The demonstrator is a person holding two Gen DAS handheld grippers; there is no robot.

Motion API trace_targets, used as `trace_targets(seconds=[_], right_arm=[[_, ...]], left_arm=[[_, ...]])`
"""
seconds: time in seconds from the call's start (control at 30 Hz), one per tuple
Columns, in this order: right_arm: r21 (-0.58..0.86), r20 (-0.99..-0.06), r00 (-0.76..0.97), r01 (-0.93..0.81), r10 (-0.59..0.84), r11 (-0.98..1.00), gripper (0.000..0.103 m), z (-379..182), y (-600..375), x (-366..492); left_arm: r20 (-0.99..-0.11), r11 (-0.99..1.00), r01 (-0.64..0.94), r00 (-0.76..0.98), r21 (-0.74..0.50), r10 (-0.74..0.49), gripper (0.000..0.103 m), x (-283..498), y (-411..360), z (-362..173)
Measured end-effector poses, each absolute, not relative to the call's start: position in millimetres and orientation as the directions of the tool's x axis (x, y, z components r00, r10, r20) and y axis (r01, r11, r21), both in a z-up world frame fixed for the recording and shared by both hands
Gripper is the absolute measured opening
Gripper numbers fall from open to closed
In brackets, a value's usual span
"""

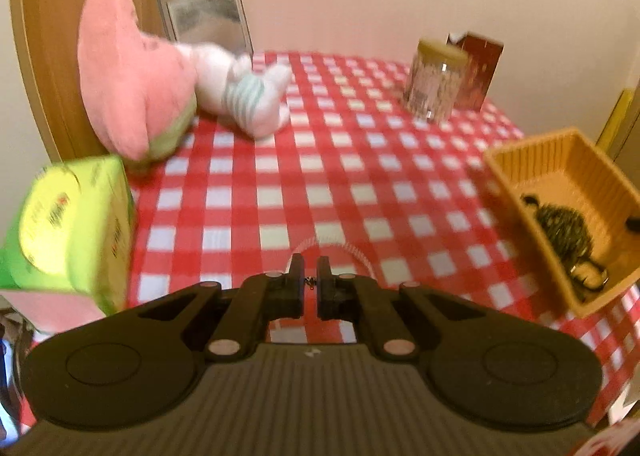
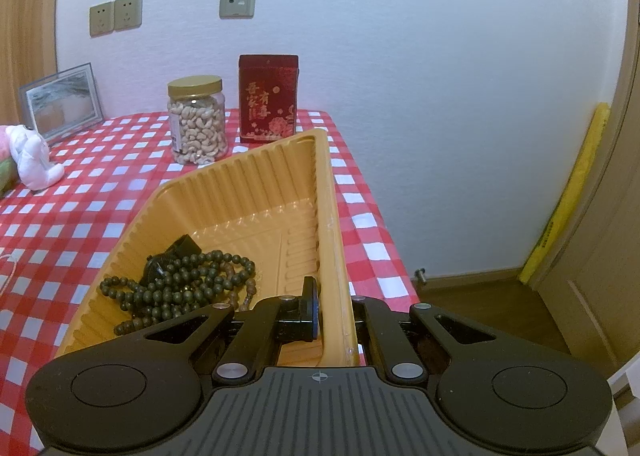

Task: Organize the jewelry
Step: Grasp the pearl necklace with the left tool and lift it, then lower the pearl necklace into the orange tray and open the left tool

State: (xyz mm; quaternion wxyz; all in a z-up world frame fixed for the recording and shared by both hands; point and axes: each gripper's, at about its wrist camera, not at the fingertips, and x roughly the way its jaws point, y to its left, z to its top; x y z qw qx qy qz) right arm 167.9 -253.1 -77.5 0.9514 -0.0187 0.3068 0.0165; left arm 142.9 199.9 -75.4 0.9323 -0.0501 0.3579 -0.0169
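Ribbed orange plastic basket point(image 2: 256, 191) on checkered bench cloth point(image 1: 320, 175); right tool point(image 2: 334, 312) clamps its thin side wall. Round dark beads point(image 2: 180, 284) piled inside. Left tool point(image 1: 310, 282) pinches a fine chain clasp point(image 1: 310, 283) (clear looped strand point(image 1: 360, 254) trailing).

My left wrist feed is soft throughout: motion blur smears the green box point(image 1: 76, 223), the pink plush toy point(image 1: 124, 67) and the checked cloth point(image 1: 320, 159), and it carries a warm pinkish cast. My right wrist feed is sharp and cooler in tone; the cashew jar point(image 2: 197, 119) and red tin point(image 2: 268, 97) read clearly. Lighting is even, diffuse indoor light, moderately bright, with only faint shadows on the desk. I note a small highlight on the jar. Both views bow strongly at the edges, with dark vignetted corners.
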Motion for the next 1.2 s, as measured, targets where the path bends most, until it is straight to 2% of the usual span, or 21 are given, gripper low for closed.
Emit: trace_targets(seconds=[0.37, 0.67, 1.2], right_arm=[[-0.015, -0.583, 0.811, -0.052, 0.034, 0.999, 0.004, -78, -256, 167], [-0.01, -0.582, 0.813, -0.054, 0.038, 0.998, 0.004, -78, -257, 165], [0.01, -0.581, 0.813, -0.048, 0.045, 0.999, 0.004, -78, -260, 167]], left_arm=[[-0.597, 0.988, 0.063, 0.79, -0.144, -0.137, 0.004, 144, 185, -12], [-0.526, 0.967, 0.21, 0.812, -0.141, -0.253, 0.004, 153, 150, 37], [-0.359, 0.82, 0.546, 0.74, -0.174, -0.569, 0.004, 185, 44, 91]])
